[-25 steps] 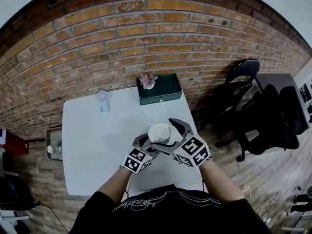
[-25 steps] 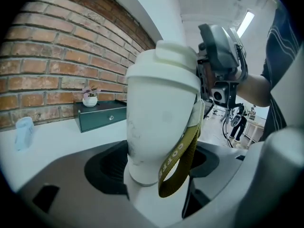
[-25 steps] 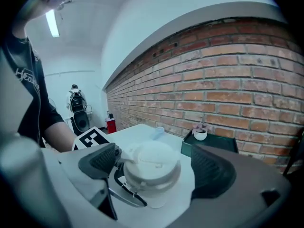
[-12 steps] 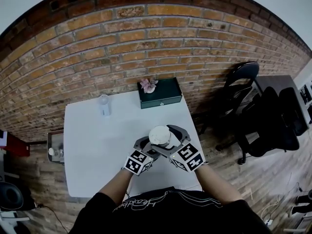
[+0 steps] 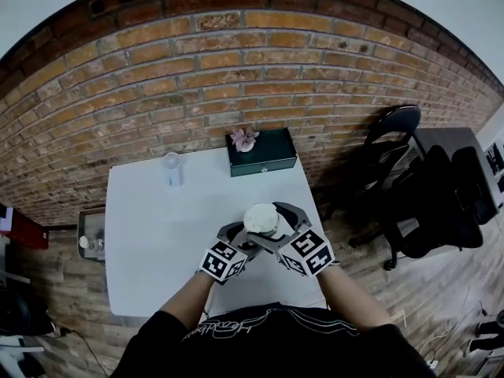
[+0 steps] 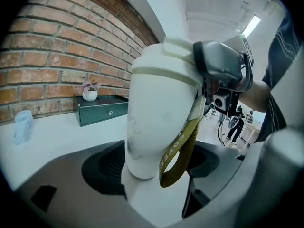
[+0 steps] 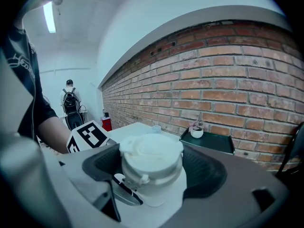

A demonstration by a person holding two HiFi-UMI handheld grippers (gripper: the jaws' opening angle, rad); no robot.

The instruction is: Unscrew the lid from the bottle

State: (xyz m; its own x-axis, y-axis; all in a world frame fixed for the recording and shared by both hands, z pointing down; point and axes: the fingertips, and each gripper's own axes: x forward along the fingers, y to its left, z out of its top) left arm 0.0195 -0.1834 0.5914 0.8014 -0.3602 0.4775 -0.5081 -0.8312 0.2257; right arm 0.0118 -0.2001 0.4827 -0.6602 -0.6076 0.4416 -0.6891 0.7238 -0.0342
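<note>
My left tongs (image 5: pixel 236 237) are clamped on the lower body of the white bottle (image 6: pixel 156 103), which stands upright over the near part of the white table (image 5: pixel 157 227). My right tongs (image 5: pixel 282 220) have just been closing round its lid (image 7: pixel 151 153). Their pads seem to press on it, though the contact is hard to make out.

Head view steeply downward; both gripper views close, opposite sides of bottle (image 6: pixel 159 118)

white table (image 5: pixel 150 235) by brick wall (image 5: pixel 236 69), green box (image 5: pixel 264 154) bearing potted pink plant (image 5: pixel 243 139), black chair (image 5: pixel 394 132)
</note>
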